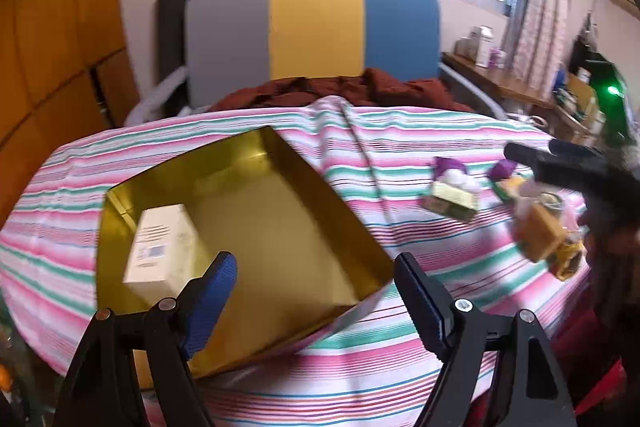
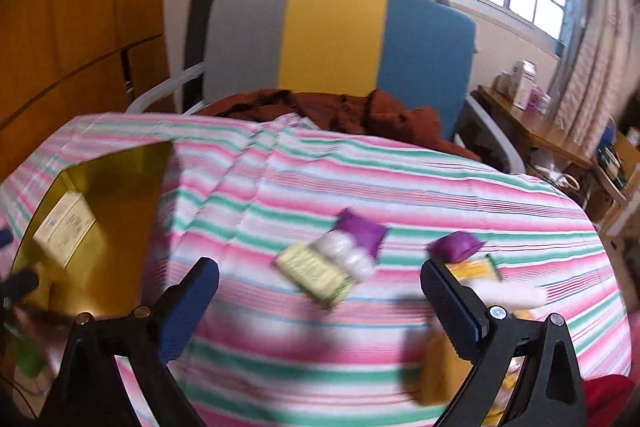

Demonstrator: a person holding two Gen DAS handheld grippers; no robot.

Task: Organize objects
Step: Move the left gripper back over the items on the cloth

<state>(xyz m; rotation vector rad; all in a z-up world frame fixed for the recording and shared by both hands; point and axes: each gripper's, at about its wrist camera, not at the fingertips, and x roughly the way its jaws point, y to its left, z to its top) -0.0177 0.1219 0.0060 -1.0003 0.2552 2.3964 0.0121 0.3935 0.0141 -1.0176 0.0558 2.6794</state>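
A gold open box [image 1: 280, 235] lies on the striped cloth with a cream carton [image 1: 162, 247] inside it. My left gripper [image 1: 316, 287] stands open over the box's near corner, nothing between its pads. In the right wrist view my right gripper [image 2: 320, 291] is open above the cloth, with a pale green packet [image 2: 312, 271] and white round pieces [image 2: 348, 253] lying beyond its fingers. Purple pouches [image 2: 456, 245] and a yellow-orange box [image 2: 440, 371] lie to the right. The gold box [image 2: 100, 219] shows at the left. The right gripper [image 1: 568, 167] appears dark at the right of the left wrist view.
A striped cloth [image 1: 400, 367] covers the table. Behind it stands a chair with a grey, yellow and blue back [image 1: 316, 27] and a brown garment [image 1: 352, 91] on its seat. A wooden desk with bottles [image 2: 528, 123] stands at the right under a window.
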